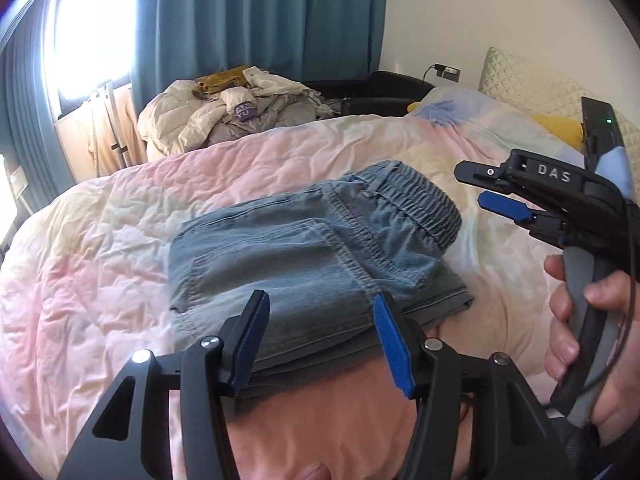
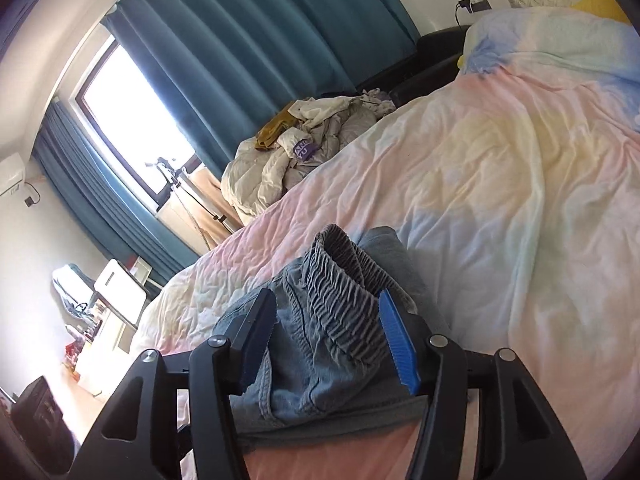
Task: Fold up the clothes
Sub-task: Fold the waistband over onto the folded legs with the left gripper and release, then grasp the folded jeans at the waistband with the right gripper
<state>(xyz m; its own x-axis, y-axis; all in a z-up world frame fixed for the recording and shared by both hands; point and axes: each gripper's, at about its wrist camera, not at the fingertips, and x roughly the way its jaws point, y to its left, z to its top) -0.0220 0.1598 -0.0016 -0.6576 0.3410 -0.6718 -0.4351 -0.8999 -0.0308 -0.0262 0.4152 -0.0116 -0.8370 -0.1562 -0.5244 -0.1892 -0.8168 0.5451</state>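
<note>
Closest to the lens, the left gripper is hanging just over the near edge of the folded jeans, its blue-padded jaws spread and pinching nothing. Beside it, the right gripper is hovering above the elastic waistband, held by a hand wrapping its grey handle; its jaws are likewise parted, and in its own view the gathered waistband is lying between the pads without being pressed by either. These jeans are sitting as a compact denim bundle on the pastel quilt near the foot of the bed, back pocket facing up, layers stacked. I am guessing the denim is fairly heavy and limp, holding a crease better than thin cloth yet sagging if lifted by one corner, so taking it by the thick stacked edge or the waistband looks safest. Farther off, a heap of unfolded laundry is waiting at the far side of the bed, with teal curtains hanging behind it and a quilted pillow leaning at the head.
</note>
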